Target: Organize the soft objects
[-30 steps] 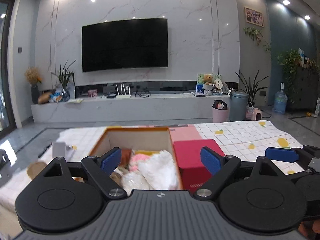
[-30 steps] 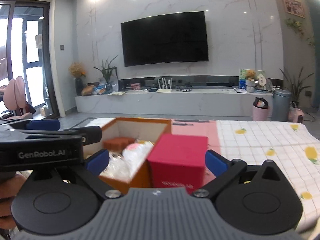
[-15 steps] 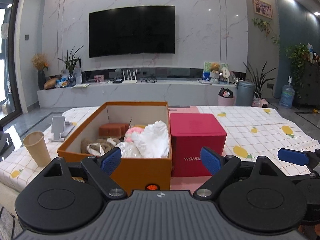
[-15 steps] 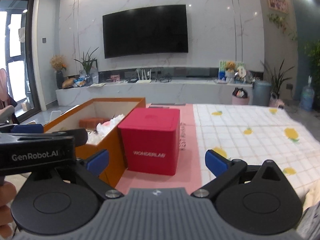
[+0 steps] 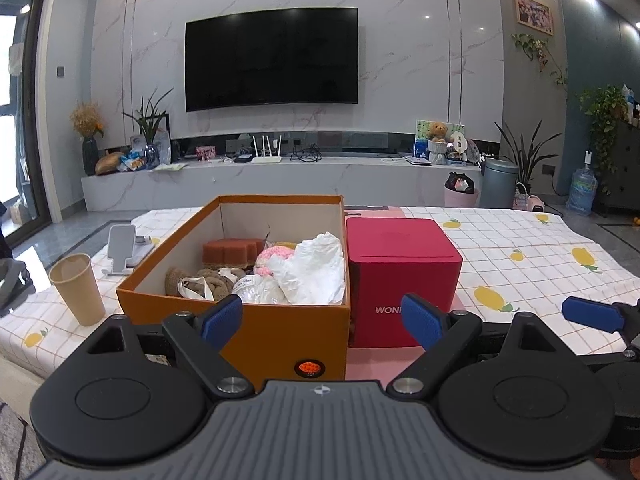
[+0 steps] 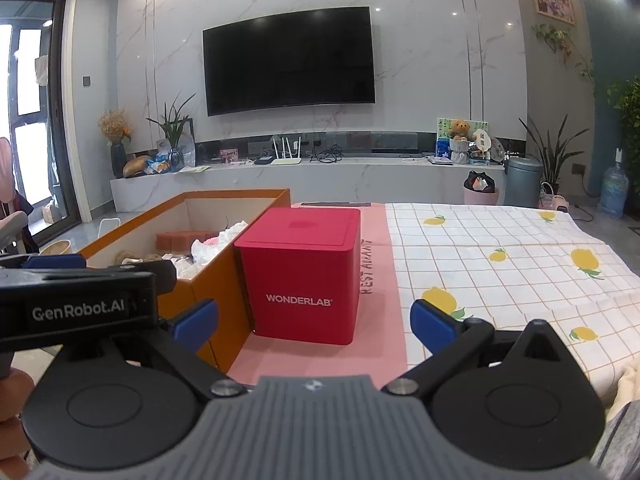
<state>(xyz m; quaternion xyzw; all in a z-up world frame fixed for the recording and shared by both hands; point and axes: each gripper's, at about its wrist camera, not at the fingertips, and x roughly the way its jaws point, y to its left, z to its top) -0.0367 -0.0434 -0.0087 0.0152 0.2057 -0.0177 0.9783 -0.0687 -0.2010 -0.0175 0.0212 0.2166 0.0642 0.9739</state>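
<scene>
Left gripper point(image 5: 322, 322): jaws spread wide, nothing between the 2 blue pads, held near the front wall of the orange box point(image 5: 280, 336). Right gripper point(image 6: 314, 326): jaws likewise spread and empty, facing the red cube box point(image 6: 304, 280), not touching it.

Orange box sits on the table point(image 5: 520, 268), open-topped, touching or just beside the red cube box point(image 5: 400, 276) on its right side; a gap cannot be made out.

Soft objects all lie inside the orange box: an orange-brown sponge point(image 5: 230, 251) toward the back, a pink knitted piece point(image 5: 274, 258) mid-box, a white crumpled bag point(image 5: 310, 270) against the right wall, a brown knotted item point(image 5: 212, 280) at left front, and a whitish bundle point(image 5: 256, 290) at the front.

Left of the orange box: paper cup point(image 5: 77, 288) upright, apart from the box; phone stand point(image 5: 122, 248) behind it.

Red cube box lid is on; "WONDERLAB" is printed on its front.
</scene>
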